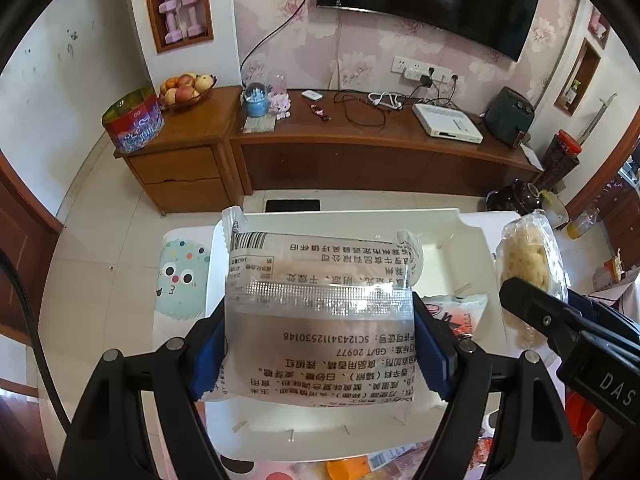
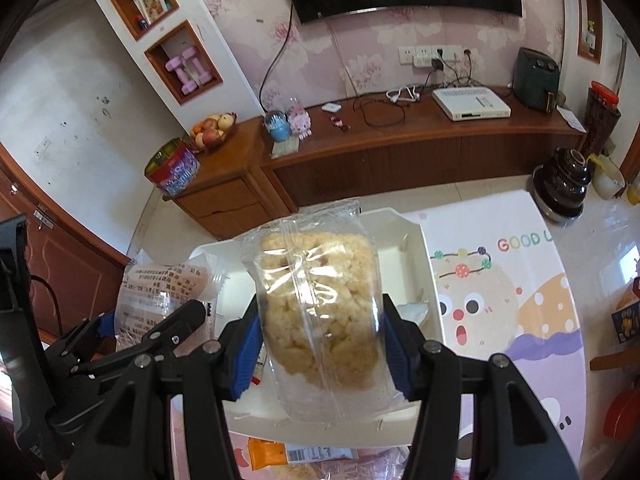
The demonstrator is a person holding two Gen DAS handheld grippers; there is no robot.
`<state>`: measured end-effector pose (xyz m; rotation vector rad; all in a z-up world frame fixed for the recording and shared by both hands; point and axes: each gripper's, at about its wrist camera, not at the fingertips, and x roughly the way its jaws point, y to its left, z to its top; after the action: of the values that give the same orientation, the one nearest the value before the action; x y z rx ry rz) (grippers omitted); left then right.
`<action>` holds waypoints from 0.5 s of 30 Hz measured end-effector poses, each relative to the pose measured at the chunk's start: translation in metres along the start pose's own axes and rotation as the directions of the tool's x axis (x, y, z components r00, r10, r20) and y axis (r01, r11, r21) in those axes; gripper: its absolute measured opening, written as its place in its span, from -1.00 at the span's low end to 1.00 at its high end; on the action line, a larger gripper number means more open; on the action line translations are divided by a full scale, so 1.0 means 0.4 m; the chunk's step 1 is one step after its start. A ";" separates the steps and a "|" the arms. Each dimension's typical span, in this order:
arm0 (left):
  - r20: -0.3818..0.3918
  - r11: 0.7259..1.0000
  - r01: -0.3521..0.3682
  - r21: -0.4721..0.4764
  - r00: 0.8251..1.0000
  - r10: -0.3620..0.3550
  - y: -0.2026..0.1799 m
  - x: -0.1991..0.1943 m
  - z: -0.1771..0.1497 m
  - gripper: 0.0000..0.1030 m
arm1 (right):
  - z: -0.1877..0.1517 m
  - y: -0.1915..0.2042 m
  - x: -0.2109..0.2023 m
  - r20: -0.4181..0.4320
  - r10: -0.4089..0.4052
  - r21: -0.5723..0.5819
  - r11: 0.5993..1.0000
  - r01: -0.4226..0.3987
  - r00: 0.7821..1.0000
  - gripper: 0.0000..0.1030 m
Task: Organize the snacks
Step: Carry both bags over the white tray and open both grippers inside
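My left gripper (image 1: 320, 344) is shut on a white snack packet with printed text (image 1: 320, 320), held above a white box (image 1: 360, 220). That packet also shows in the right wrist view (image 2: 160, 296). My right gripper (image 2: 320, 340) is shut on a clear packet of a pale rice cake (image 2: 320, 312), held above the same white box (image 2: 424, 248). The rice cake packet also shows at the right of the left wrist view (image 1: 528, 272). Another white and red packet (image 1: 456, 308) lies inside the box.
The box stands on a cartoon-print table (image 2: 500, 300). More snack packets lie at the near edge (image 2: 304, 456). A dark pot (image 2: 564, 184) stands at the far right of the table. A wooden TV cabinet (image 1: 360, 140) stands behind.
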<state>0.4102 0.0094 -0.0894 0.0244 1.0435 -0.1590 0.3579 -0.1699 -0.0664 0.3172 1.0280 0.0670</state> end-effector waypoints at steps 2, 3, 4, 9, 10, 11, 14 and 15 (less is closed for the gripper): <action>-0.007 1.000 -0.004 -0.006 1.000 0.004 0.008 0.011 0.000 0.54 | -0.004 0.001 0.015 -0.018 0.001 0.000 1.000 -0.001 1.000 0.06; -0.006 1.000 -0.006 -0.011 1.000 0.006 0.011 0.014 0.002 0.56 | -0.005 0.003 0.022 -0.026 0.001 0.000 1.000 -0.001 1.000 0.06; -0.003 1.000 -0.012 -0.015 1.000 0.012 0.014 0.016 0.003 0.65 | -0.006 0.004 0.030 -0.038 0.000 0.002 1.000 0.001 0.999 0.06; -0.025 0.999 -0.008 -0.054 1.000 0.006 0.045 0.027 -0.003 0.99 | -0.013 -0.006 0.061 -0.067 -0.012 0.033 0.999 0.014 0.998 0.15; -0.033 0.998 -0.002 -0.061 0.999 0.000 0.049 0.029 -0.004 0.99 | -0.014 -0.008 0.063 -0.068 -0.013 0.039 0.999 0.015 0.998 0.20; -0.042 0.998 0.003 -0.068 0.999 -0.006 0.055 0.032 -0.006 0.99 | -0.014 -0.010 0.065 -0.068 -0.013 0.043 0.999 0.016 0.998 0.23; -0.054 0.997 -0.002 -0.079 0.999 -0.002 0.068 0.033 -0.013 0.99 | -0.015 -0.011 0.064 -0.069 -0.012 0.046 0.999 0.016 0.998 0.25; -0.054 0.997 -0.007 -0.082 0.999 0.003 0.071 0.030 -0.015 0.99 | -0.018 -0.010 0.063 -0.069 -0.011 0.045 0.999 0.014 0.998 0.25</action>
<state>0.4150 0.0364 -0.1046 -0.0429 1.1030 -0.1112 0.3645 -0.1670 -0.0921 0.3521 1.1013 0.0434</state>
